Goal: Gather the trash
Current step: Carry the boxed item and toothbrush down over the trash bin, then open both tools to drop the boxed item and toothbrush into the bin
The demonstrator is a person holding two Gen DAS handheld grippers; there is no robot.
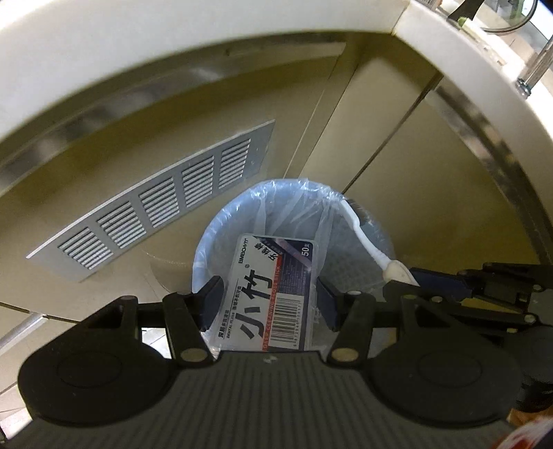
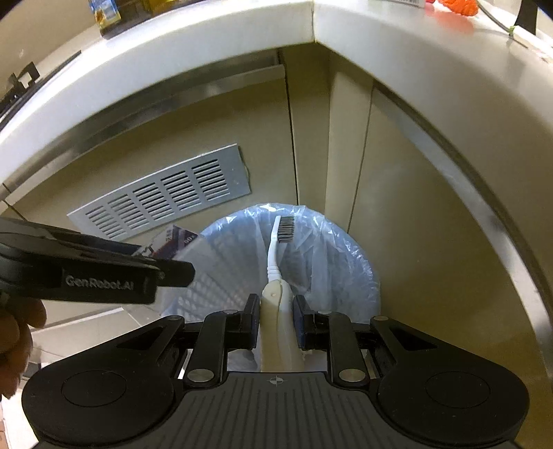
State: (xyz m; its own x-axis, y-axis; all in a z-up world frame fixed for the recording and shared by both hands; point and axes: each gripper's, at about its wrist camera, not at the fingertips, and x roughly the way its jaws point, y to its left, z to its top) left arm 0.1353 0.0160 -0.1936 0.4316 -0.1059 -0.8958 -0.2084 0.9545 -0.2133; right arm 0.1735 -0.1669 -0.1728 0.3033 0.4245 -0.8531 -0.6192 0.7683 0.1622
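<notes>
My left gripper (image 1: 269, 293) is shut on a clear floss-pick box (image 1: 268, 290) with a white, black and red label, held above the mouth of a round bin (image 1: 221, 221) lined with a pale blue bag. My right gripper (image 2: 275, 312) is shut on the cream handle of a white toothbrush (image 2: 274, 262); its dark bristle head points out over the same bin (image 2: 349, 262). In the left wrist view the toothbrush (image 1: 363, 238) and the right gripper come in from the right. In the right wrist view the left gripper (image 2: 172, 273) reaches in from the left with the box (image 2: 169, 241) partly showing.
The bin stands on the floor in a corner of beige cabinets under a white L-shaped countertop (image 2: 311, 24). A grey vent grille (image 1: 155, 203) sits in the cabinet panel left of the bin. A hand (image 2: 13, 331) shows at the left edge.
</notes>
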